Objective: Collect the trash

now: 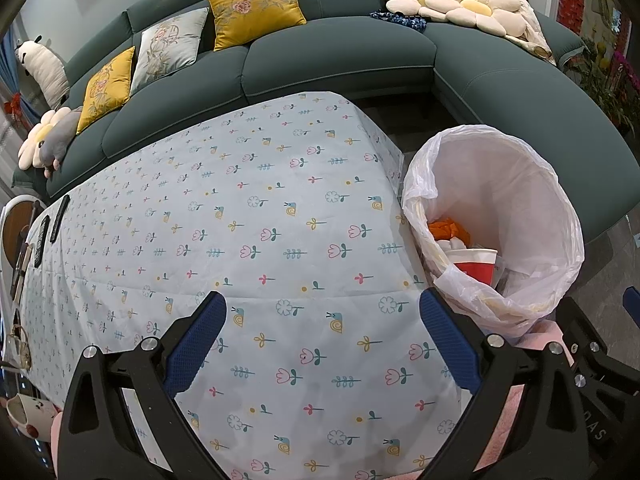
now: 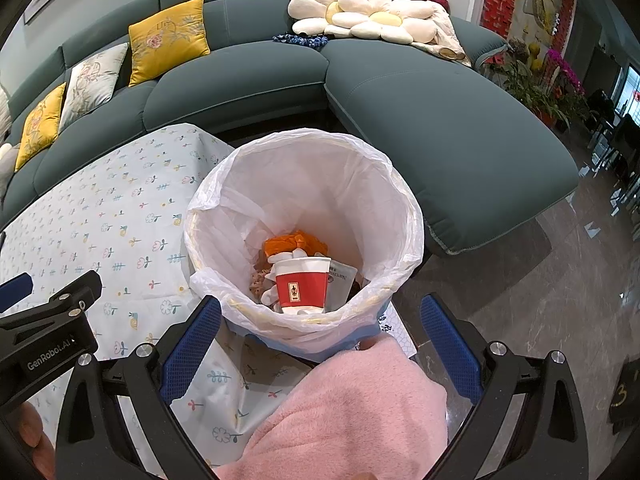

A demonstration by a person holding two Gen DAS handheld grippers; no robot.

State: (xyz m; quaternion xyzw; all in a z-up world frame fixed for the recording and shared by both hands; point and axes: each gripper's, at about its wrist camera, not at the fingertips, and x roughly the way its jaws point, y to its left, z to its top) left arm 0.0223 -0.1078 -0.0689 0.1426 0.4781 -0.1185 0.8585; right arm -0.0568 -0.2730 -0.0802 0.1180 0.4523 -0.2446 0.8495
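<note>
A bin with a white plastic liner (image 2: 304, 184) stands beside the table's right end; it also shows in the left wrist view (image 1: 500, 200). Inside lie a red and white paper cup (image 2: 302, 286), orange wrapping (image 2: 296, 242), white scraps and a packet. My right gripper (image 2: 320, 336) is open and empty, just in front of the bin's near rim. My left gripper (image 1: 324, 332) is open and empty over the flower-patterned tablecloth (image 1: 248, 216), left of the bin. The left gripper's body shows at the left of the right wrist view (image 2: 48, 320).
A green sofa (image 1: 340, 56) with yellow and grey cushions curves behind the table and bin. Pink fabric (image 2: 352, 412) lies below my right gripper. Remote controls (image 1: 56, 220) lie at the table's far left end, with a mug (image 1: 28, 412) and small items nearby. Dark tiled floor (image 2: 540, 300) is right of the bin.
</note>
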